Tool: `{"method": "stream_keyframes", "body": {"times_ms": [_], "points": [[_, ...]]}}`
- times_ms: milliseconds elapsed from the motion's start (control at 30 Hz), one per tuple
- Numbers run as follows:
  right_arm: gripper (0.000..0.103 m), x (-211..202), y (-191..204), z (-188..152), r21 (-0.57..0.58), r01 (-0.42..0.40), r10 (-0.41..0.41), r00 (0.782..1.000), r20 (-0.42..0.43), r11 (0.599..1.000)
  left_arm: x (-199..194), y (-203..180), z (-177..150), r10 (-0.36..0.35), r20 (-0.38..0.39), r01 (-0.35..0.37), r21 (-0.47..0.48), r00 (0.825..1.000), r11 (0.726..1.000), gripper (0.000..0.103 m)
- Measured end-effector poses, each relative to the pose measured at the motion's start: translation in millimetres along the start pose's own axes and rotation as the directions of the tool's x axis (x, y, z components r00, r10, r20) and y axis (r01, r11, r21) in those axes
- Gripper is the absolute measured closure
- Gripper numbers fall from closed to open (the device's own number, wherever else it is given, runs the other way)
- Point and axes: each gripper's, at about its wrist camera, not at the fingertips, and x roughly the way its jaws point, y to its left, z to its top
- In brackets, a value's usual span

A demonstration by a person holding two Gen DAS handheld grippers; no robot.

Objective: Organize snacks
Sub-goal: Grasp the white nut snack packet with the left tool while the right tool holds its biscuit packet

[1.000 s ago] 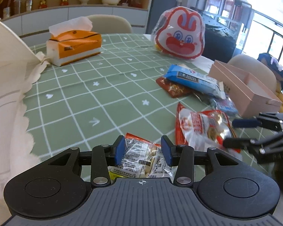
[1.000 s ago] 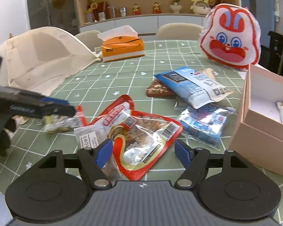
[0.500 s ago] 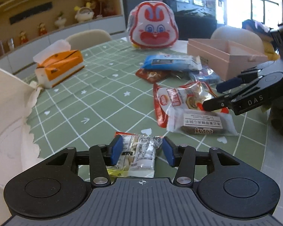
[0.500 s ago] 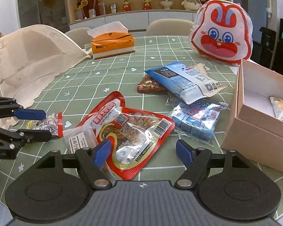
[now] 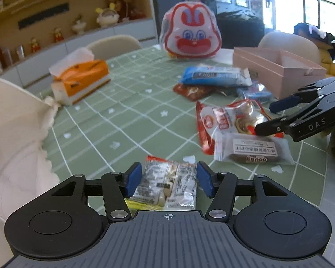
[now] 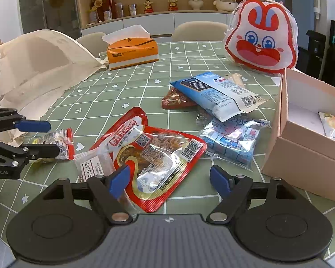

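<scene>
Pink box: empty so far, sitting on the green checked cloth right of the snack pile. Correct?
Not empty. The right wrist view shows a wrapped snack already lying inside the pink box. The rest holds: the box sits on the green checked cloth, right of the snack pile.

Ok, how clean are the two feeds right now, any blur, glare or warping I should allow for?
Left wrist view: soft and smeared, the tissue box and rabbit bag blurred, windows blown out top right. Right wrist view: sharp, print readable on the red snack pack, some glare on its clear film. Both: fisheye bends the tablecloth grid lines.
</scene>
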Motion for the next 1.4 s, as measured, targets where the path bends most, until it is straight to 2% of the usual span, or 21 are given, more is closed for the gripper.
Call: {"method": "stream_keyframes", "body": {"times_ms": [100, 267, 433, 533, 733, 833, 933, 1033, 1067, 1100, 1233, 1400], "points": [[0.021, 1, 1, 0, -0.004, -0.004, 0.004, 1.0, -0.004, 1.0, 4, 2, -1, -0.013, -0.005, 0.013, -0.002, 1.0, 1.0, 0.036], [0.014, 4, 3, 1, -0.018, -0.016, 0.016, 1.0, -0.017, 1.0, 17, 18, -1, -0.061, -0.029, 0.057, -0.104, 0.998, 0.993, 0.03], [0.001, 11, 14, 3, -0.101, -0.028, 0.021, 0.997, -0.069, 0.995, 17, 20, -2, -0.076, -0.018, 0.073, -0.132, 0.997, 0.989, 0.032], [0.0, 14, 16, 5, -0.105, -0.026, 0.017, 0.996, -0.088, 0.994, 12, 21, -3, -0.089, -0.011, 0.086, -0.166, 0.996, 0.982, 0.037], [0.0, 12, 17, 5, -0.104, -0.018, 0.008, 0.995, -0.098, 0.994, -1, 16, -11, -0.094, 0.004, 0.092, -0.257, 0.996, 0.962, 0.039], [0.001, 6, 16, 3, -0.069, -0.011, 0.005, 0.995, -0.095, 0.998, -6, 15, -14, -0.101, 0.016, 0.101, -0.302, 0.995, 0.948, 0.039], [0.01, -9, 17, -3, -0.037, 0.004, -0.006, 0.998, -0.063, 0.999, -9, 14, -18, -0.101, 0.034, 0.106, -0.334, 0.994, 0.936, 0.039], [0.016, -26, 22, -13, -0.054, 0.05, -0.051, 0.999, -0.016, 0.997, -10, 13, -19, -0.09, 0.046, 0.101, -0.34, 0.995, 0.935, 0.039], [0.023, -30, 24, -15, -0.057, 0.068, -0.069, 0.998, -0.007, 0.996, -10, 13, -20, -0.089, 0.048, 0.1, -0.341, 0.995, 0.935, 0.039], [0.024, -33, 24, -16, -0.053, 0.073, -0.073, 0.997, -0.004, 0.996, -10, 12, -20, -0.087, 0.05, 0.099, -0.342, 0.995, 0.934, 0.039], [0.024, -41, 23, -15, -0.004, 0.006, -0.006, 1.0, 0.0, 1.0, -11, 10, -21, -0.077, 0.053, 0.09, -0.335, 0.996, 0.938, 0.039], [0.024, -39, 41, -14, 0.001, -0.08, 0.08, 0.997, -0.004, 0.997, -12, 9, -21, -0.076, 0.055, 0.09, -0.335, 0.996, 0.938, 0.039]]}}
